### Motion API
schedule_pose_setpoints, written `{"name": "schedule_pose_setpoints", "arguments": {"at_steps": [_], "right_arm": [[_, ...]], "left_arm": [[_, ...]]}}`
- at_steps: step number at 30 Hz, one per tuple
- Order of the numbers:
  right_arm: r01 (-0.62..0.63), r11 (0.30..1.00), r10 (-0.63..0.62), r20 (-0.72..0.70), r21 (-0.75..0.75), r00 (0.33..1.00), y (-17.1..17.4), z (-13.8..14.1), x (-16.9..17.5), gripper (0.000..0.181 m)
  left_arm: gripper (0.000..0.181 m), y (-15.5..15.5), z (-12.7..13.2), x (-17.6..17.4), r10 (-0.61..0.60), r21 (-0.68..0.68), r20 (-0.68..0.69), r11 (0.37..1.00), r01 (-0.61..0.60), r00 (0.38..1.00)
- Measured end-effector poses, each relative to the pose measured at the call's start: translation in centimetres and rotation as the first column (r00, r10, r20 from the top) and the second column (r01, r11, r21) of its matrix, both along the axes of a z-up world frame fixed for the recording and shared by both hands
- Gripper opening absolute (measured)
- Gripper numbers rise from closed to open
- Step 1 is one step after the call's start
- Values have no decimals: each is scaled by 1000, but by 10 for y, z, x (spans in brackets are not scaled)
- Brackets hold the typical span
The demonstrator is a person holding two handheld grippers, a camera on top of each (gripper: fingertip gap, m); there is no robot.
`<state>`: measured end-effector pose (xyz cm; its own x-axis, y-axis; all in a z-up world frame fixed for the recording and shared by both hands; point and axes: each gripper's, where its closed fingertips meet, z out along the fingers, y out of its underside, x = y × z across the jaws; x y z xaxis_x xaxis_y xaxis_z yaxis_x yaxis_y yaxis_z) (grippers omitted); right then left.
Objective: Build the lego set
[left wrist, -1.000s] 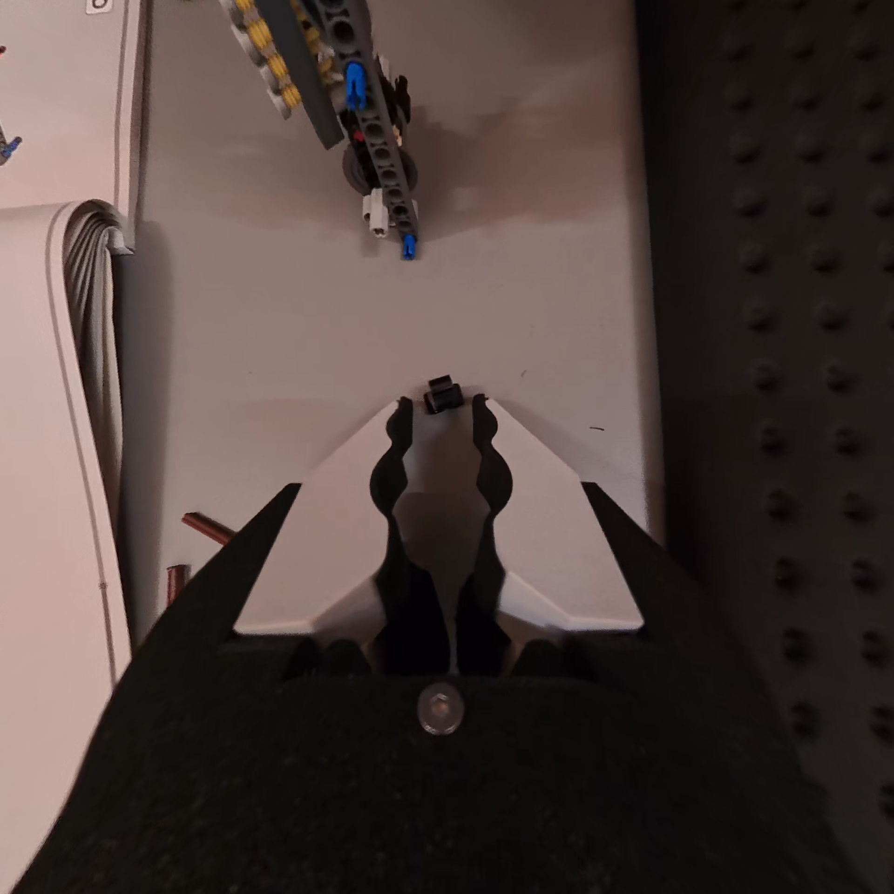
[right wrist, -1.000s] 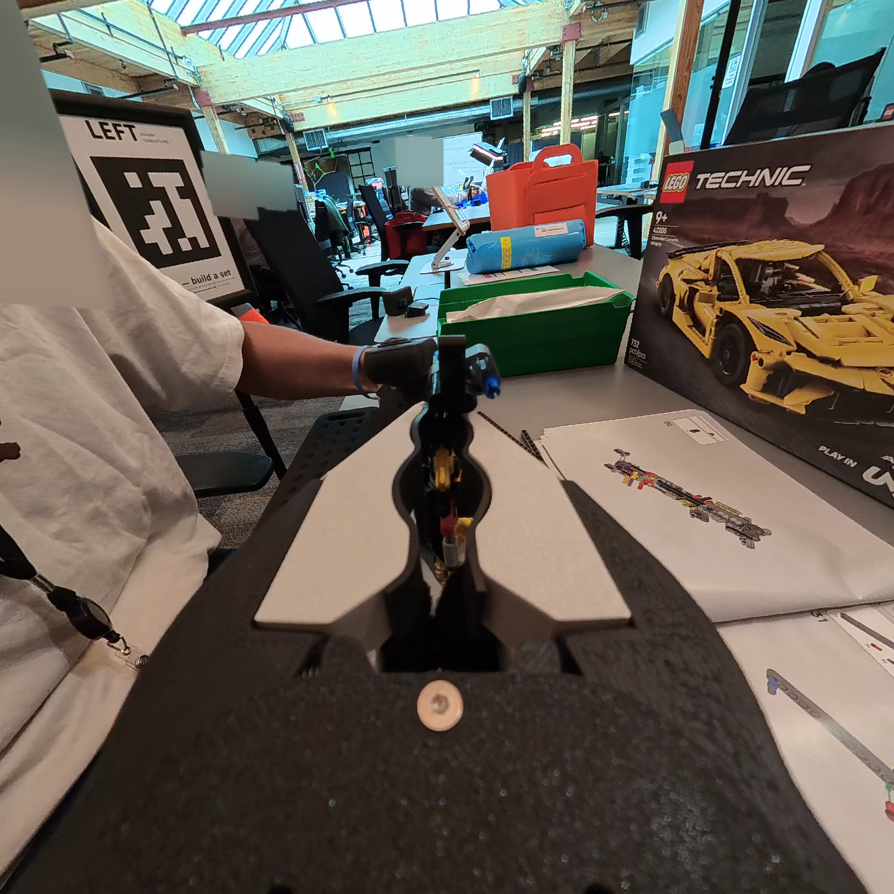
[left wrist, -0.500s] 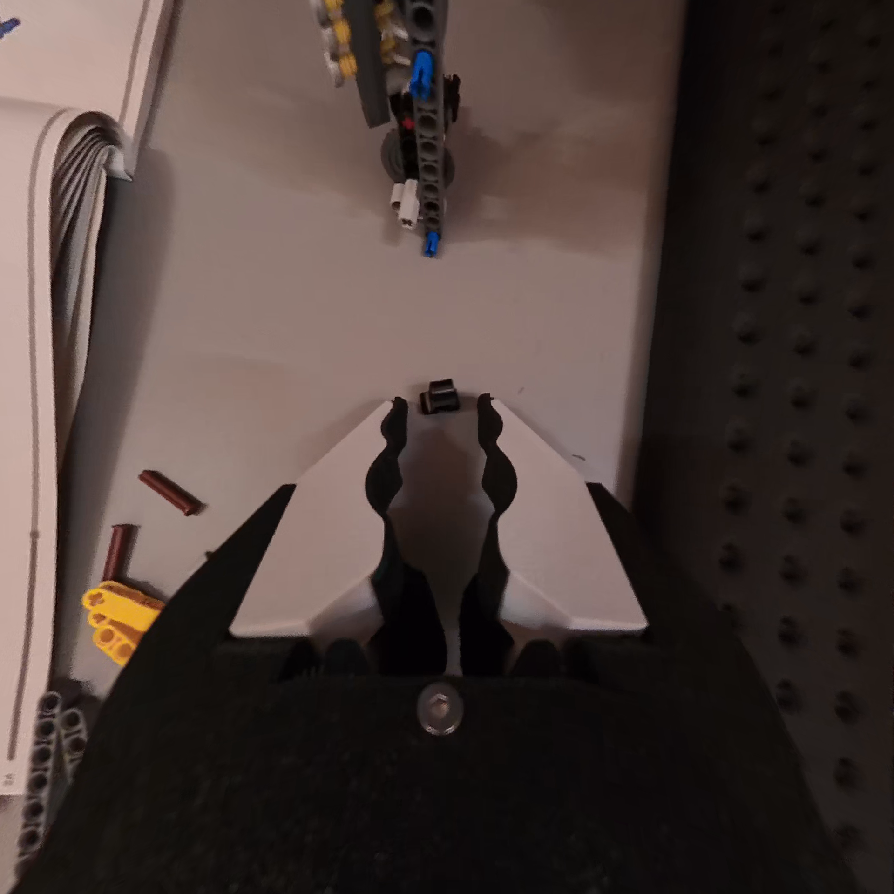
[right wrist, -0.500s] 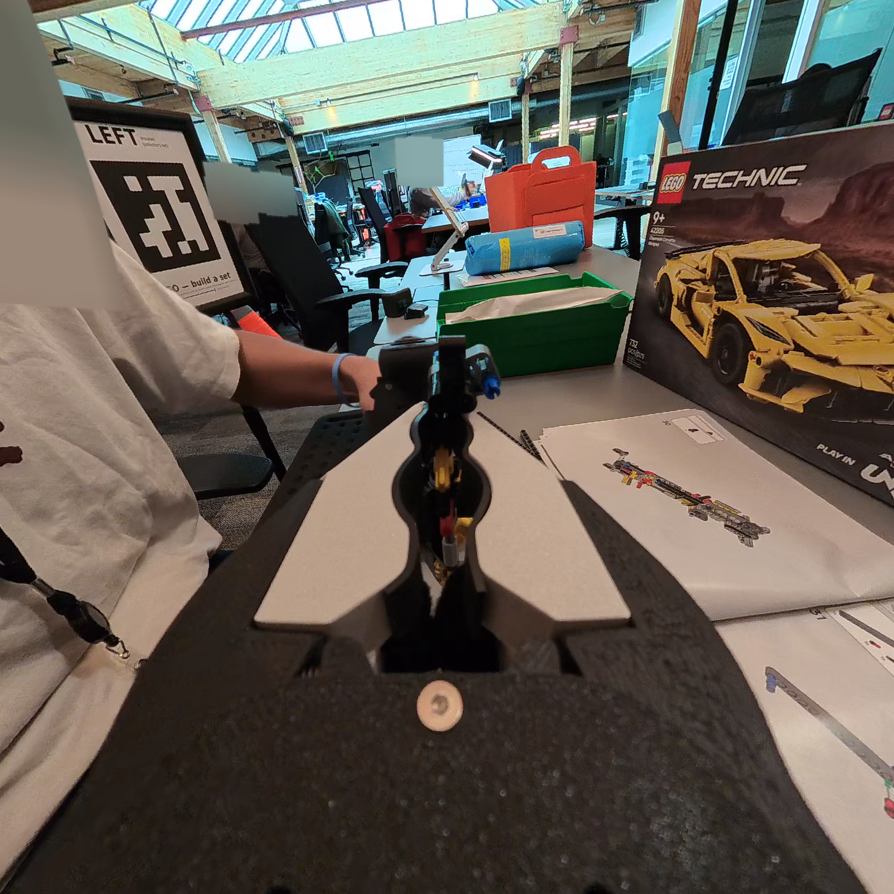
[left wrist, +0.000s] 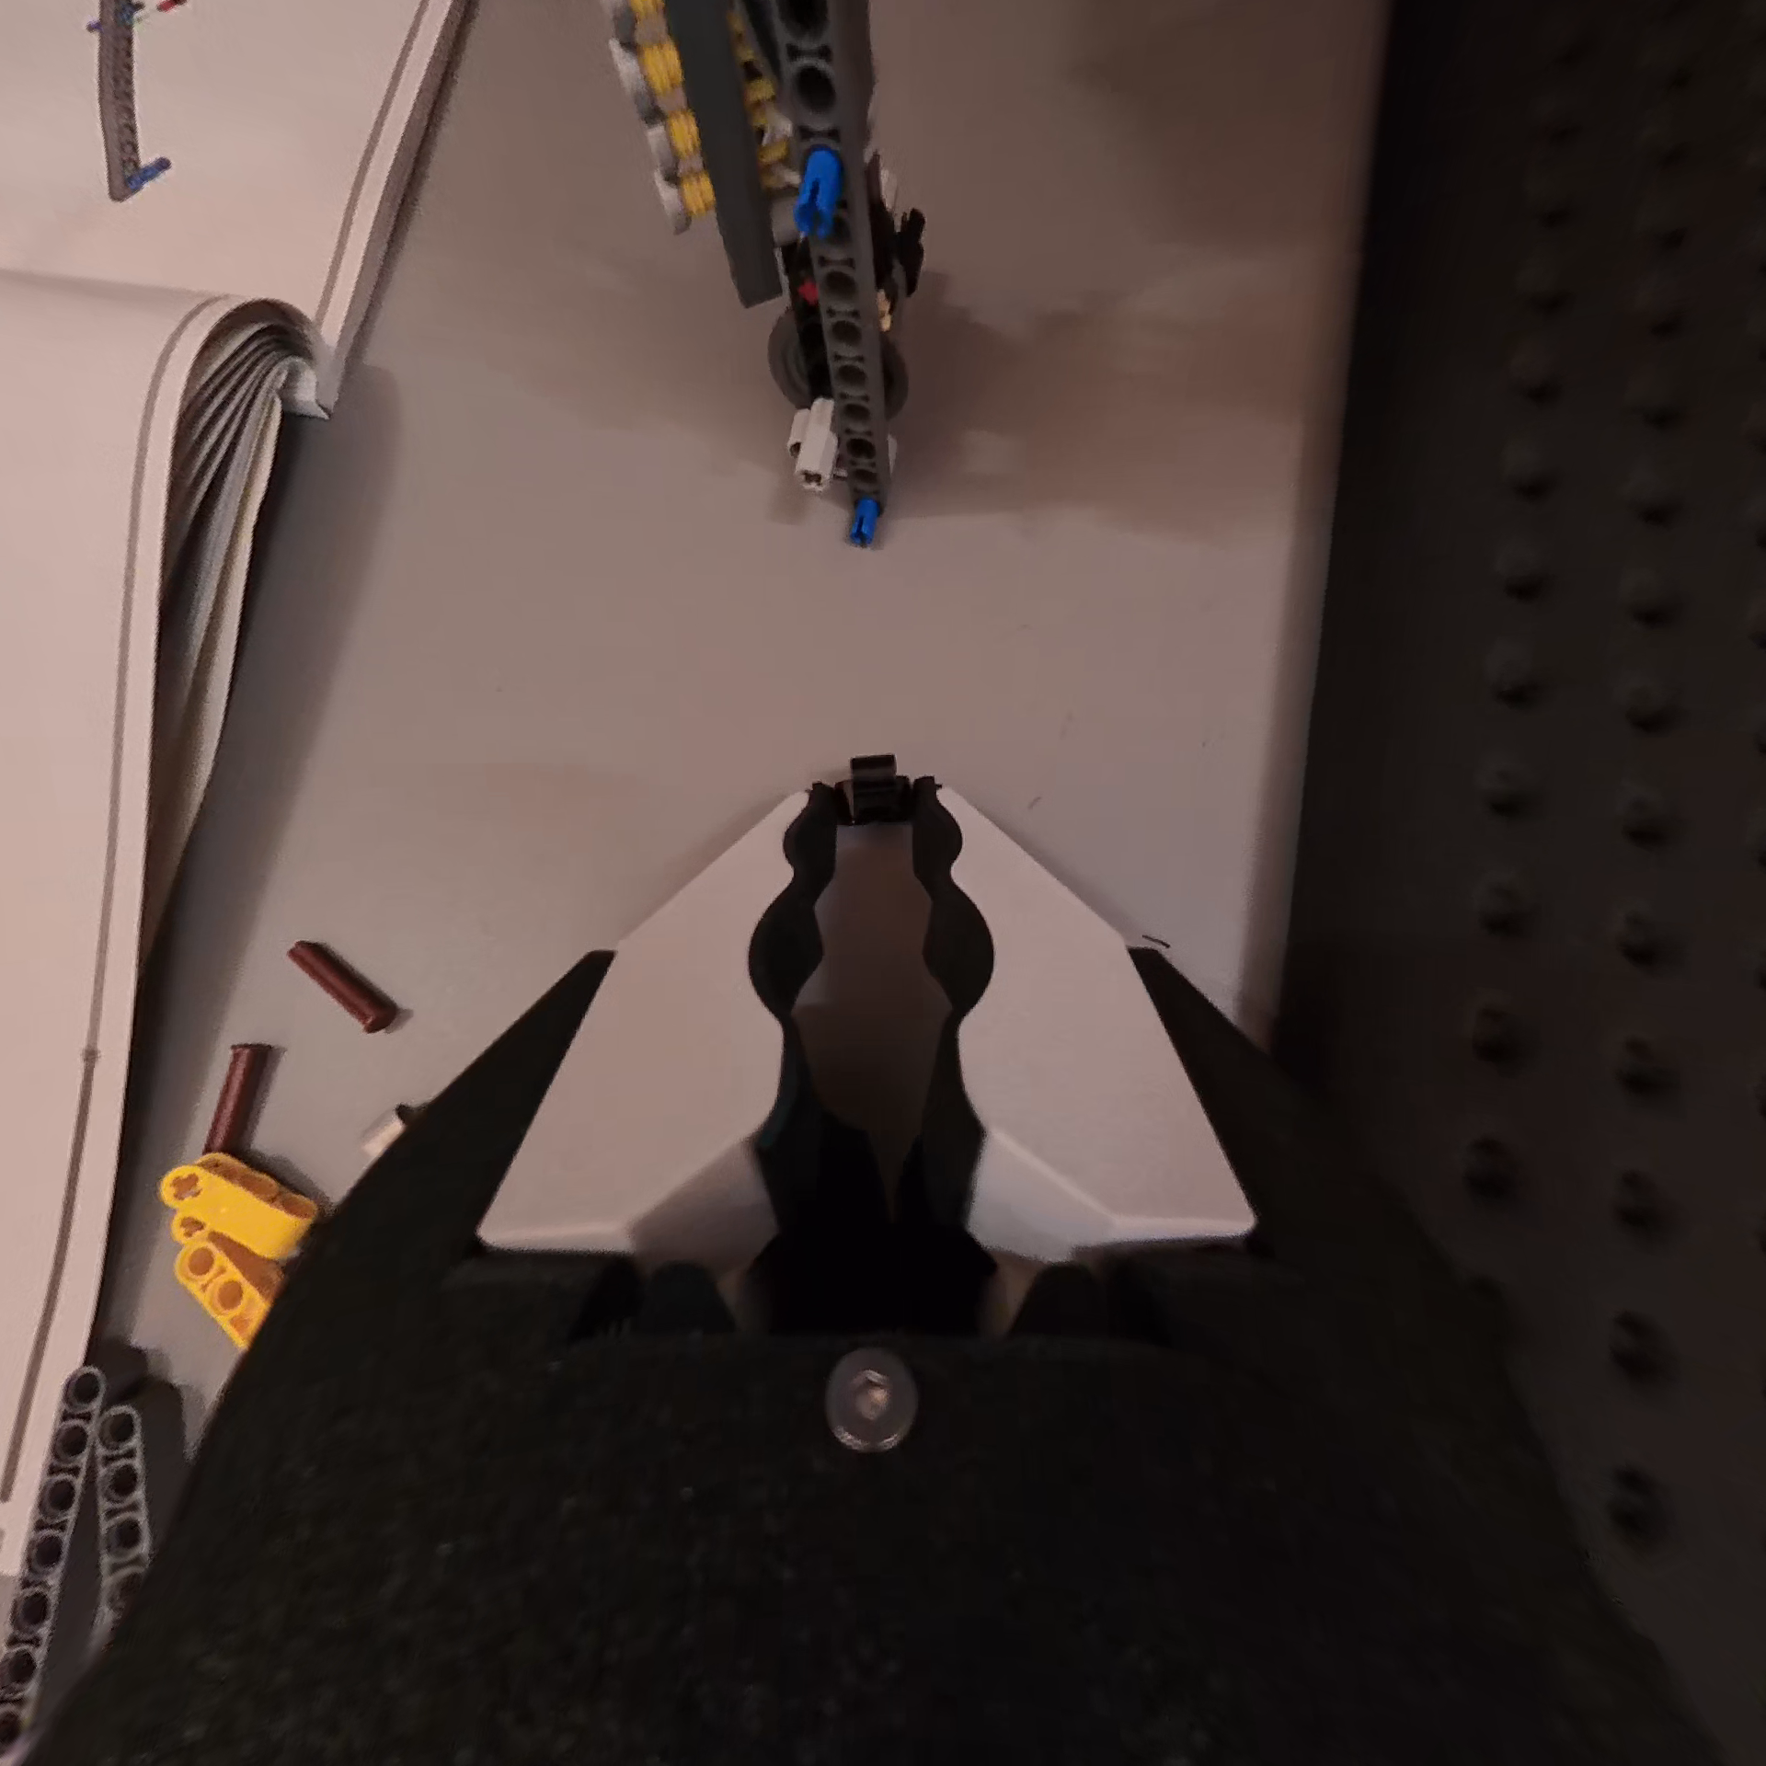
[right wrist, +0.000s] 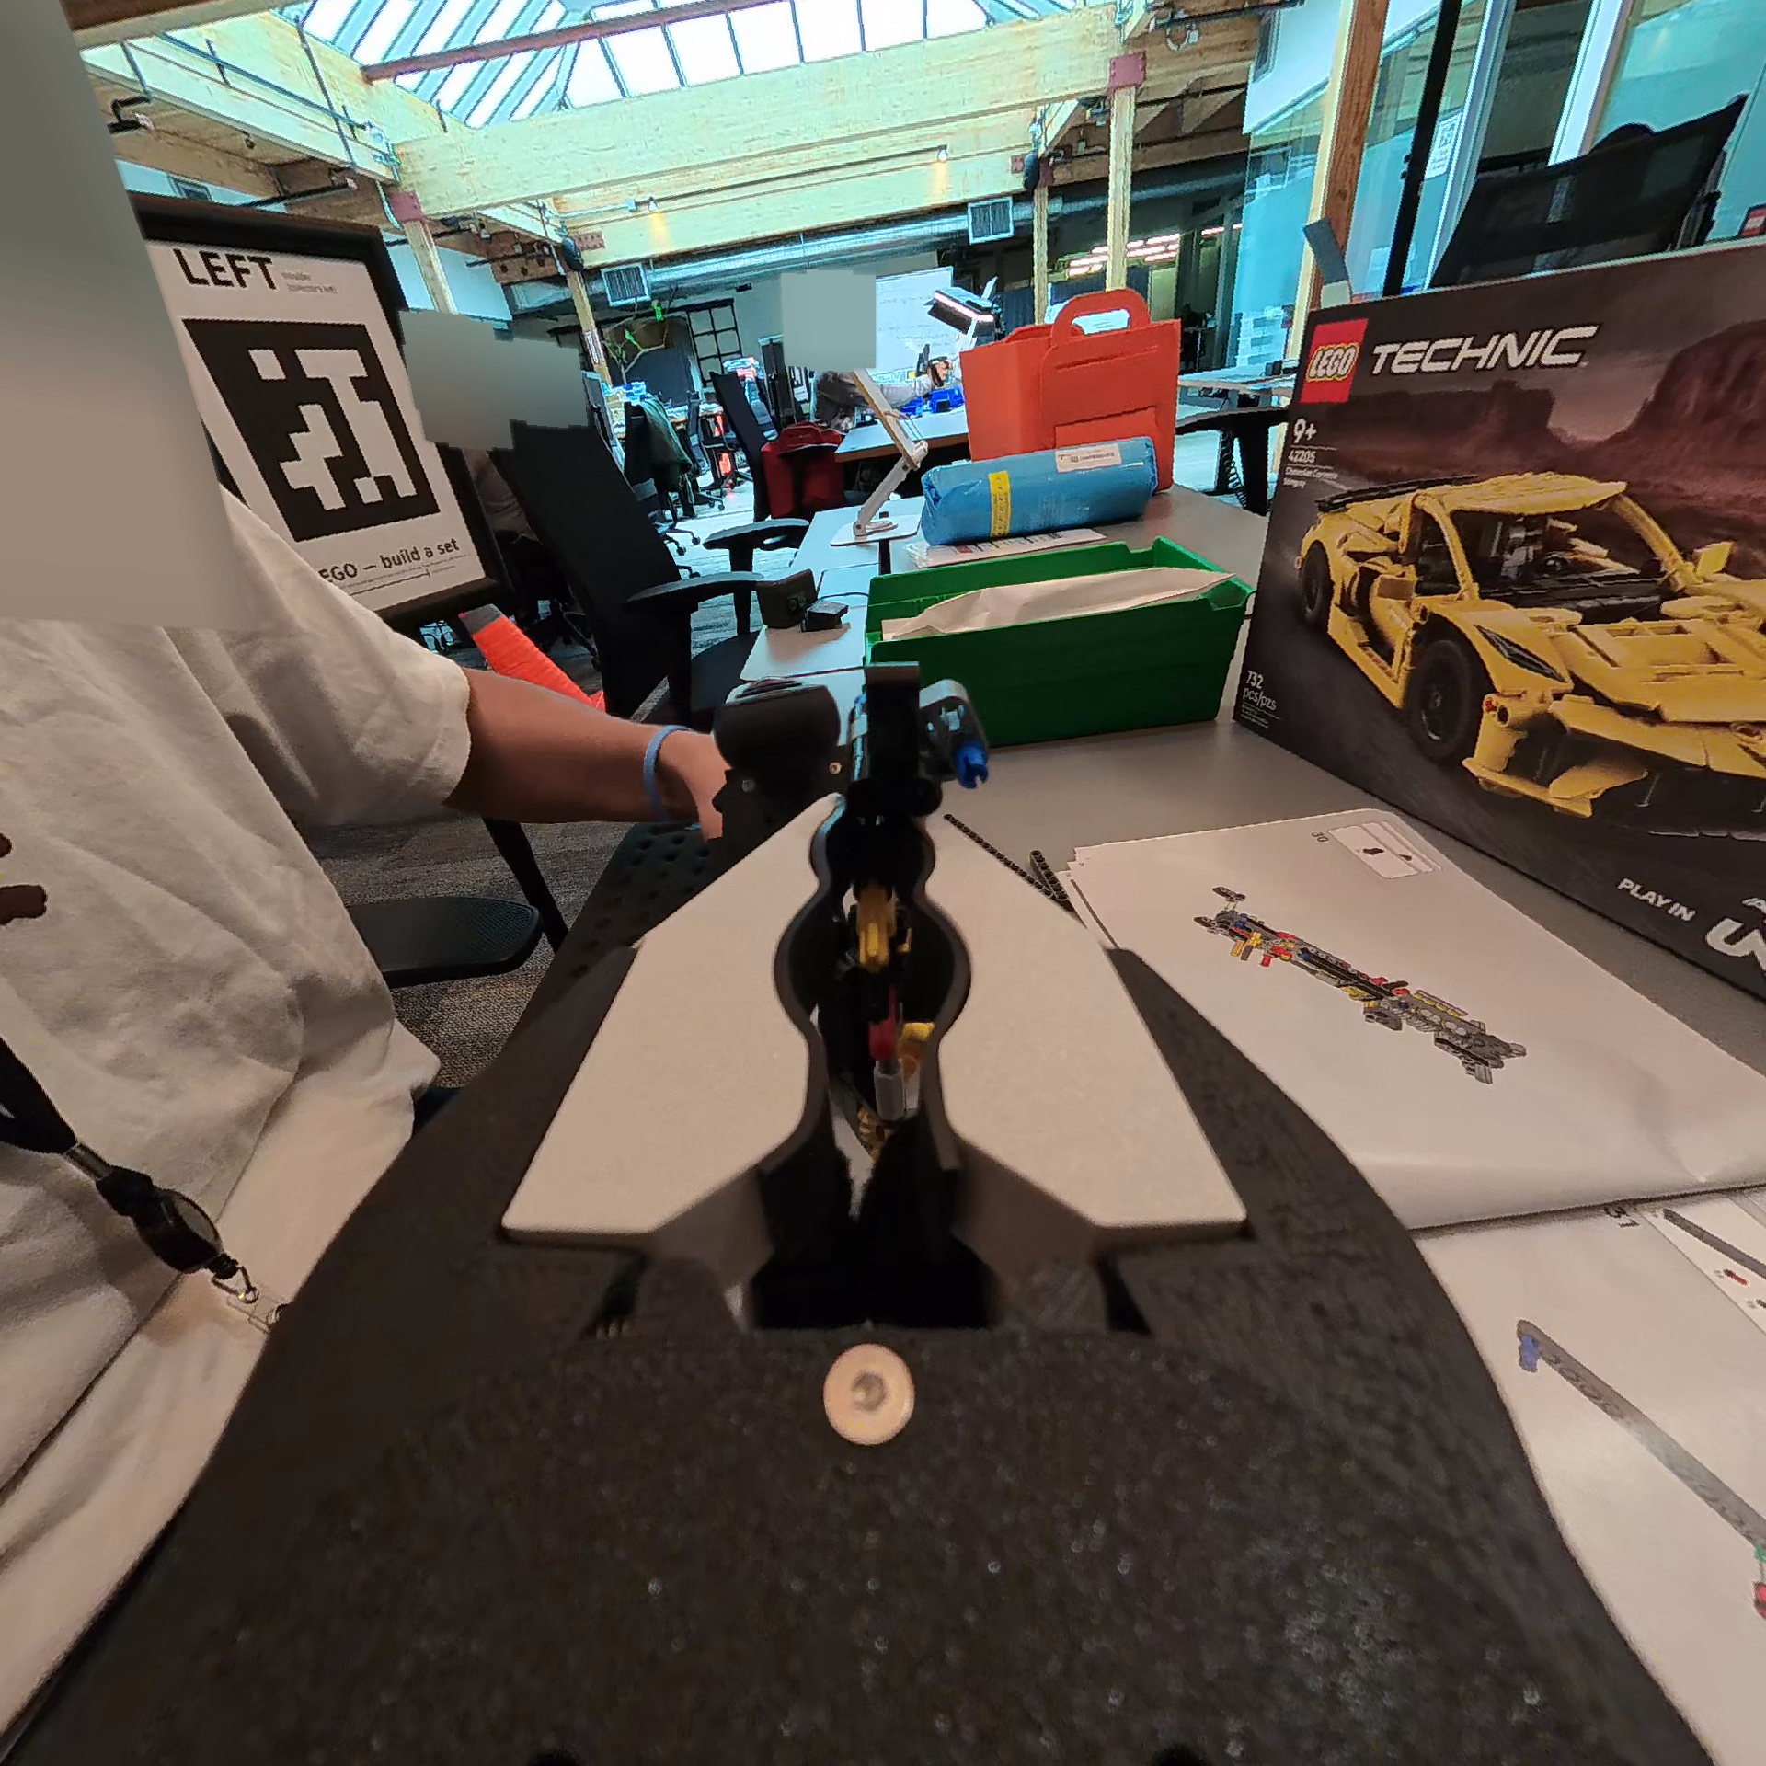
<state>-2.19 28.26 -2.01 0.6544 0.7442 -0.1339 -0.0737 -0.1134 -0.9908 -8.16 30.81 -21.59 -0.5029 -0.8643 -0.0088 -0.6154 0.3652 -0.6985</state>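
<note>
In the left wrist view my left gripper point(left wrist: 873, 795) points down at the grey table point(left wrist: 621, 669). Its tips are closed on a small black connector piece point(left wrist: 872, 786) that rests on the table. Farther ahead, the partly built chassis point(left wrist: 841, 315), a dark grey beam with blue pins and yellow parts, hangs over the table. In the right wrist view my right gripper point(right wrist: 884, 812) is shut on this chassis point(right wrist: 884, 965) and holds it upright, its top end point(right wrist: 917, 726) sticking out past the tips. The left gripper's body point(right wrist: 774, 736) shows just behind it.
An open instruction booklet point(left wrist: 86, 669) lies left. Two brown axles point(left wrist: 341, 987), yellow connectors point(left wrist: 234, 1233) and grey beams point(left wrist: 76, 1491) lie at lower left. A black studded mat point(left wrist: 1577, 764) lies right. The set's box point(right wrist: 1529, 573), a green bin point(right wrist: 1051, 659) and a person's arm point(right wrist: 573, 755) show in the right wrist view. Left tips to right tips: about 20 cm.
My left gripper's tips have closed in on the small black piece, which earlier lay just ahead of the open tips. The right gripper still holds the chassis, hardly moved.
</note>
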Motion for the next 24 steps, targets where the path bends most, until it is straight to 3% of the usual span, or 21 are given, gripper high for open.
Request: {"name": "schedule_pose_setpoints", "arguments": {"at_steps": [2,3,6,7,9,12,15,24], "right_arm": [[5,1000,-5,4,3,1000,0,0,0,7],[11,1000,-11,8,6,1000,1,0,1,7],[17,1000,-17,26,6,1000,1,0,-2,7],[19,1000,-19,38,10,999,2,0,-4,7],[22,1000,-23,56,16,998,3,1,-8,7],[32,999,-34,75,23,997,4,1,-11,7],[22,1000,-23,78,18,997,2,1,-13,7],[24,999,-28,132,27,991,1,1,-18,7]], "left_arm": [[15,0,9,2,-29,18,36,999,28,999],[15,0,25,4,-38,2,80,999,38,996],[15,-6,122,17,-62,-126,243,987,95,968],[15,-6,150,22,-81,-98,287,989,113,954],[14,-6,180,32,-136,12,302,990,139,943],[14,-12,194,46,-190,46,274,982,185,943],[14,-10,191,55,-206,67,248,978,196,946],[14,-8,202,55,-270,82,177,962,260,946]]}}
